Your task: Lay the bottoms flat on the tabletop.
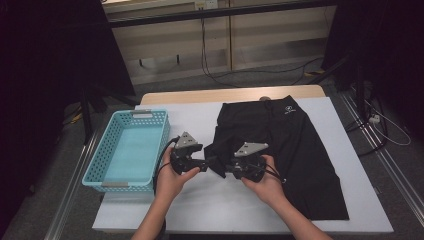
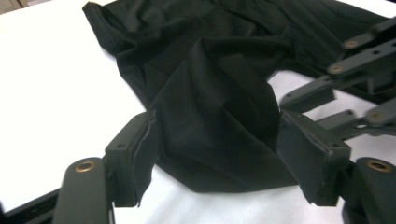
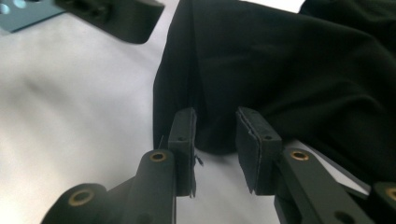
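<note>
The black shorts (image 1: pixel 285 150) lay right of centre on the white table (image 1: pixel 200 205) — light, limp, likely to sag, I judged. My left gripper (image 1: pixel 204 165) stood apart around the folded corner; my right gripper (image 1: pixel 226 171) was narrowed, not yet pinching — I'd grip the doubled hem.

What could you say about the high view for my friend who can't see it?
Two hands hold grippers, left and right, at a folded corner of black shorts spread on a white table. An empty blue basket sits left of them.
</note>
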A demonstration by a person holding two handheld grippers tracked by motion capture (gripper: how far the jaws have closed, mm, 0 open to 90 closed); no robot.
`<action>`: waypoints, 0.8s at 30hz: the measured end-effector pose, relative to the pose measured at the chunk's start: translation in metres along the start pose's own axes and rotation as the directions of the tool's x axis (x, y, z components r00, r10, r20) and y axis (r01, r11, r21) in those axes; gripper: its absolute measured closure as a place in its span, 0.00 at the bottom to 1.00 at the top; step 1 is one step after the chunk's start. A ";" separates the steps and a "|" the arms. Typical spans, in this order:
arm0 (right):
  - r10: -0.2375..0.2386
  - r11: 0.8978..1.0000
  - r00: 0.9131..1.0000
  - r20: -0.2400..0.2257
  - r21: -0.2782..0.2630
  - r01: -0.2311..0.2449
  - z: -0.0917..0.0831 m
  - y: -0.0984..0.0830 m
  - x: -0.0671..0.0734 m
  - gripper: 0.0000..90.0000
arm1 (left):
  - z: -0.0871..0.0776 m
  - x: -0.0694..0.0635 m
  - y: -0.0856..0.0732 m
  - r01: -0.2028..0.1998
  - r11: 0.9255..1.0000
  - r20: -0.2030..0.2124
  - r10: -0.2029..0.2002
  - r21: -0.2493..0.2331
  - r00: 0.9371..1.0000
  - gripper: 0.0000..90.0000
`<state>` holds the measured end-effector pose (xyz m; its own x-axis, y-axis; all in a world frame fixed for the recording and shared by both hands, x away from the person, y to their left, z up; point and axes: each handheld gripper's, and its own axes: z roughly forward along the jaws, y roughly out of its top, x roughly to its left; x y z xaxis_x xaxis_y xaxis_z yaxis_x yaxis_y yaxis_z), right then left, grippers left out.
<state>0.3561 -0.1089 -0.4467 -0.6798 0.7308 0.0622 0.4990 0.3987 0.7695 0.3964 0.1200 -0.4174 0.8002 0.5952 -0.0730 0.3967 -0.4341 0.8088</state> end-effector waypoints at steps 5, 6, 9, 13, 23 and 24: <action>-0.048 0.997 0.999 0.010 0.065 0.047 0.019 0.001 0.004 0.79 | -0.001 0.002 -0.003 0.016 1.000 -0.006 -0.016 0.009 1.000 0.30; -0.063 0.997 0.998 0.011 0.055 0.062 0.020 0.001 0.005 0.89 | -0.001 0.002 -0.003 0.015 1.000 -0.008 -0.015 0.009 1.000 0.30; -0.063 0.996 0.998 0.000 0.066 0.063 0.017 0.002 0.002 0.97 | -0.002 0.003 -0.004 0.021 1.000 -0.011 -0.021 0.008 1.000 0.29; -0.073 0.994 0.997 0.005 0.085 0.073 0.003 0.001 -0.004 0.97 | -0.004 0.005 -0.005 0.032 0.999 -0.018 -0.032 0.007 0.999 0.28; -0.038 0.996 0.996 0.075 0.089 0.031 -0.037 -0.013 -0.029 0.97 | -0.003 0.008 -0.008 0.041 0.999 -0.036 -0.040 0.016 0.999 0.27; -0.034 0.995 0.996 0.081 0.092 0.026 -0.038 -0.014 -0.031 0.97 | -0.002 0.008 -0.008 0.045 0.999 -0.040 -0.044 0.018 0.998 0.27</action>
<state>0.3500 -0.1583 -0.4353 -0.6505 0.7594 -0.0153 0.5286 0.4671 0.7088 0.3985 0.1297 -0.4233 0.7632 0.6405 -0.0850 0.4401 -0.4190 0.7942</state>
